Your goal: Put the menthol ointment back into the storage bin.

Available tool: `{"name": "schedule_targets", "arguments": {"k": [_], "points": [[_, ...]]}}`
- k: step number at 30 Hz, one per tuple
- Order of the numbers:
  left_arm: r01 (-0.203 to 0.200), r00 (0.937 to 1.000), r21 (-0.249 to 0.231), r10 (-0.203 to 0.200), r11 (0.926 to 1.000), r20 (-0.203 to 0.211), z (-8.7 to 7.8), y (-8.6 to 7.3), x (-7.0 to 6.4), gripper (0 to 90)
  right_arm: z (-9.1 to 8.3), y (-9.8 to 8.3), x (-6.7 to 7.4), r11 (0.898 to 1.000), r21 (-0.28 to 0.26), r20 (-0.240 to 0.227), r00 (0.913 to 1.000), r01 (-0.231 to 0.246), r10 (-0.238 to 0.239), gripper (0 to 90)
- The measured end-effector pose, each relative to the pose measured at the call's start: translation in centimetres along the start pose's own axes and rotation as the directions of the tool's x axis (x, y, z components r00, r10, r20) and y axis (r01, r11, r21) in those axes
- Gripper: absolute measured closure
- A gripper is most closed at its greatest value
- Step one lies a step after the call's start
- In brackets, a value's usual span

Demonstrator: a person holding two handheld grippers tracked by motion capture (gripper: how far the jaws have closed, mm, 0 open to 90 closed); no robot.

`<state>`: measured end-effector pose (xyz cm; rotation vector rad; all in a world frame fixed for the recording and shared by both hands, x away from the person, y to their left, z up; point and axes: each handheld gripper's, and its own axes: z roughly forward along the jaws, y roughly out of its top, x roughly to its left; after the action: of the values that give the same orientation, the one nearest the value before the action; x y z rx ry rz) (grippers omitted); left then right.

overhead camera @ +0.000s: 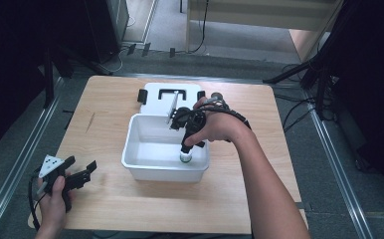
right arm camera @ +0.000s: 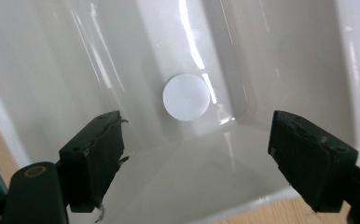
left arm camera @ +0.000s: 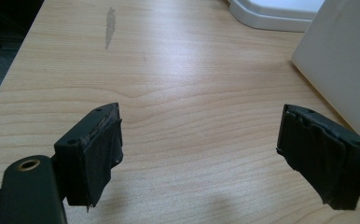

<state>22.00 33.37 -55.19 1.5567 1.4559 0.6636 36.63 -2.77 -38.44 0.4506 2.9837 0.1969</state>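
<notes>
One white tub at centre frame on the table; one white lid just behind it, with black clips. One small round white-capped bottle standing in the tub's lower right corner. No readable writing. Right claw wide open above the bottle, clear of it. Left claw lower left, wide open, empty.

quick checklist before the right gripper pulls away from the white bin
1. Right gripper jaws open, nothing between them: ok.
2. Small round white-capped object resting on the floor of the white plastic bin: ok.
3. Object clear of the jaws: ok.
4. Object upright and stable: cannot tell.
5. Left gripper open, over bare wooden table, out of the way: ok.
6. White lid behind the bin, not blocking: ok.
</notes>
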Motion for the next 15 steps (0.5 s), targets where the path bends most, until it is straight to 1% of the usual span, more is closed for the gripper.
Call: {"name": "schedule_targets", "arguments": {"k": [1, 5, 8, 11, 14, 15], "points": [[0.001, 1.0000, 0.001, -0.001, 1.0000, 0.000, 0.0, 0.0, 0.0, 14.7, -0.3, -0.2, 0.1, 1.000, 0.001, 0.005, 0.9999, -0.010, 0.010, 18.7], [-0.002, 1.0000, 0.002, 0.002, 1.0000, 0.001, 0.0, 0.0, 0.0, 14.7, -1.3, -1.1, 0.0, 1.000, -0.011, 0.016, 0.9998, -0.012, 0.013, 18.5], [-0.001, 1.0000, 0.002, 0.001, 1.0000, 0.001, 0.0, 0.0, 0.0, 14.7, -2.0, -2.1, 0.0, 1.000, -0.016, 0.022, 0.9994, -0.026, 0.026, 18.2], [-0.001, 1.0000, 0.002, 0.001, 1.0000, 0.003, 0.0, 0.0, 0.0, 14.7, -2.7, -3.4, -0.4, 0.999, -0.026, 0.032, 0.9990, -0.031, 0.032, 17.7], [-0.001, 1.0000, 0.002, 0.001, 1.0000, 0.002, 0.0, 0.0, 0.0, 14.7, -3.3, -4.7, -0.8, 0.998, -0.031, 0.042, 0.9978, -0.049, 0.051, 17.7], [-0.002, 1.0000, 0.001, 0.002, 1.0000, 0.002, 0.0, 0.0, 0.0, 14.7, -3.5, -5.3, -0.9, 0.998, -0.029, 0.047, 0.9968, -0.063, 0.064, 17.7]]}}
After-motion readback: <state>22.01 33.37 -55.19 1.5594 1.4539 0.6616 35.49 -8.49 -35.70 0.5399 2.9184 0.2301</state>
